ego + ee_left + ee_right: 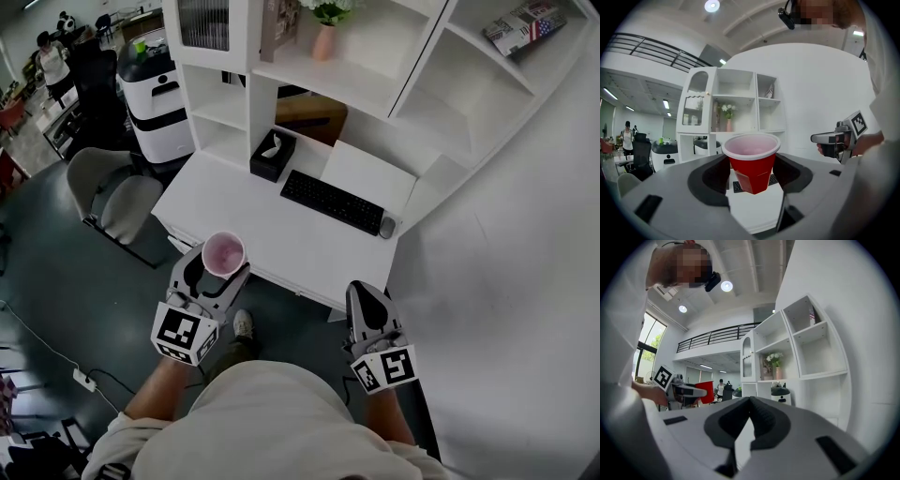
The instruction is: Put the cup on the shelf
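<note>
One white shelf (356, 80) stands against the wall, open compartments on several levels and one glass-fronted door at the top left. One white desk (253, 220) is joined to its foot. One grey chair (117, 192) sits on the dark floor off the desk's left end, and one white machine (155, 98) with a black band stands beyond it, beside the shelf. One person (52, 61) stands far off at the back of the room.

On the desk I count one black keyboard (333, 202), one black tissue box (273, 155) tucked just under the shelf, and one mouse (387, 226) just beside the keyboard's right end. On the shelf there is one magazine (525, 23) lying in the top right compartment and one pink vase (324, 42) with flowers on the middle board.

There are two grippers. The right gripper (367, 302) hangs off the desk's front edge, its jaws pressed together at the tips with nothing between them.

There is one cup (223, 253), red with a white rim. The left gripper (216, 274) grasps it: the cup stands upright, mouth up, squarely between the two jaws, whose dark pads press on its sides below the rim. It is held in the air above the desk's front edge, left of the keyboard and well apart from the shelf.
</note>
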Available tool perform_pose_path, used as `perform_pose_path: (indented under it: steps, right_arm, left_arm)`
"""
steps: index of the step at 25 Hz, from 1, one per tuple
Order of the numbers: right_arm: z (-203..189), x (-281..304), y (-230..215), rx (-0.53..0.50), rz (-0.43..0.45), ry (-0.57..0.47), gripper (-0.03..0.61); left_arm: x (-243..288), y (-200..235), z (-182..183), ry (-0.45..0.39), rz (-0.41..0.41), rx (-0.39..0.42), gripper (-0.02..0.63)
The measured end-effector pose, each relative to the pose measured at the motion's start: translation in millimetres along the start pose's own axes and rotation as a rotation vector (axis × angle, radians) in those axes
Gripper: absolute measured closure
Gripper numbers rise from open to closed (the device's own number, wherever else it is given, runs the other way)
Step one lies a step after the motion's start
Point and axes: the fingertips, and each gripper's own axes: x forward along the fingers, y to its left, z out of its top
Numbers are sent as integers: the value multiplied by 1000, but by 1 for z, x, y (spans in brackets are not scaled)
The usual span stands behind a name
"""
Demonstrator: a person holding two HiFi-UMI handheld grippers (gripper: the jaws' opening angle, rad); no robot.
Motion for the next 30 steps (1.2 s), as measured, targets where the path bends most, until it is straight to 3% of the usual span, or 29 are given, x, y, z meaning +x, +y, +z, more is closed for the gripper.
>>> perform_pose_path:
  steps: [20, 30]
  right_arm:
    - [21, 176, -19, -27, -86, -17, 574]
    - [22, 217, -29, -23, -94, -17, 574]
  left_arm:
    - [121, 127, 8, 2, -148, -10, 328]
    - [161, 156, 9, 16, -181, -26, 328]
